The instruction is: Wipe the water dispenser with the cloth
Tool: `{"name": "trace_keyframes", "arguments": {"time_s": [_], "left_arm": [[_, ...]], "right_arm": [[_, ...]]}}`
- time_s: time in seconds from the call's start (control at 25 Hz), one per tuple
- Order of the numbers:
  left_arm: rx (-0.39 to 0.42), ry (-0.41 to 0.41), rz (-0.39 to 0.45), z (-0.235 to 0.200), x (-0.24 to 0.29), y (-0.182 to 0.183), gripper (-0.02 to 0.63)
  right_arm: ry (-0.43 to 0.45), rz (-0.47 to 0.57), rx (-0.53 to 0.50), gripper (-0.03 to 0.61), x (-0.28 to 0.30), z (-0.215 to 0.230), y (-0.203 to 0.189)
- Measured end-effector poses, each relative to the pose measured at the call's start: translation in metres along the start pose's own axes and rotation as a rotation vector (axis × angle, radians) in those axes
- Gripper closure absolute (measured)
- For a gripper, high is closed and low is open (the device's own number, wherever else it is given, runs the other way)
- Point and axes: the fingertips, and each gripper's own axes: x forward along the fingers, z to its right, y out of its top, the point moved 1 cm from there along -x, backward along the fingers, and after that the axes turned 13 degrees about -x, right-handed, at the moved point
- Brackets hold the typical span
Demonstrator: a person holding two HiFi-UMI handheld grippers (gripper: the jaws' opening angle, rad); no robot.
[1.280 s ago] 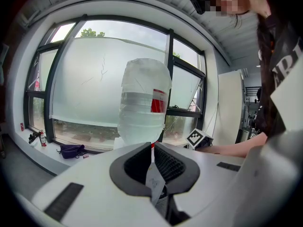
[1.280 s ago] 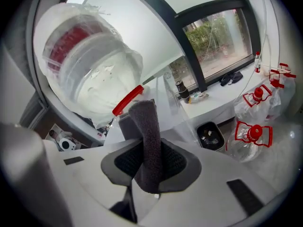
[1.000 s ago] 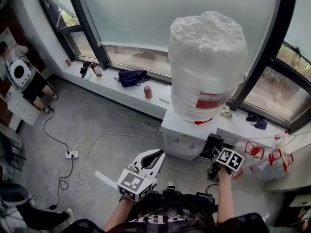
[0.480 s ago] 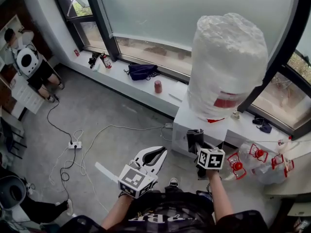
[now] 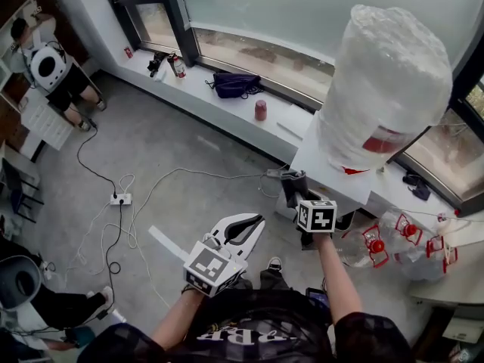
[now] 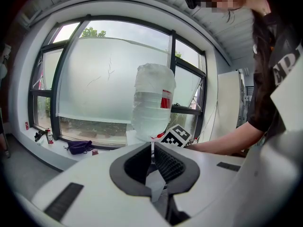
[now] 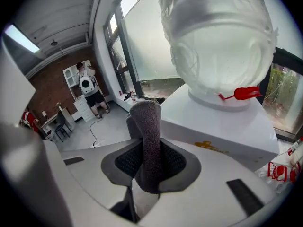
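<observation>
Labels first: the water dispenser (image 7: 222, 126) has a small gold logo (image 7: 209, 146) on its front (too tiny to read). The plastic-wrapped bottle (image 5: 387, 82) on top carries a red label (image 5: 384, 139) I can't read either. Right claw (image 7: 150, 161) is clamped on the dark grey cloth (image 7: 147, 122), which sticks up out of the jaws just by the dispenser's left corner; can't tell if it touches. Right arm reaches forward, forearm straight. Left claw (image 6: 152, 150) is pinched together with nothing in it, held low near the person's body, pointing toward the dispenser.
</observation>
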Motion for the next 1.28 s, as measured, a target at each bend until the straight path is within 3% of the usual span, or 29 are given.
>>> {"name": "trace_keyframes", "arguments": {"time_s": [0.2,0.68,0.92,1.08,1.28], "left_arm": [[0.006,-0.006,-0.009,0.002,-0.007,0.0,0.594],[0.022,-0.097,-0.027,0.025,0.002,-0.012,0.594],[0.03,-0.141,-0.061,0.038,0.007,-0.023,0.594],[0.039,-0.16,-0.082,0.036,0.012,-0.032,0.594],[0.016,-0.152,-0.075,0.023,0.019,-0.046,0.594]], "right_arm": [[-0.027,-0.04,0.026,0.476,0.012,0.013,-0.017],[-0.299,-0.121,0.126,0.474,-0.073,0.139,-0.094],[-0.398,-0.161,0.165,0.474,-0.113,0.18,-0.132],[-0.39,-0.149,0.148,0.474,-0.122,0.177,-0.136],[-0.269,-0.105,0.11,0.474,-0.102,0.136,-0.134]]}}
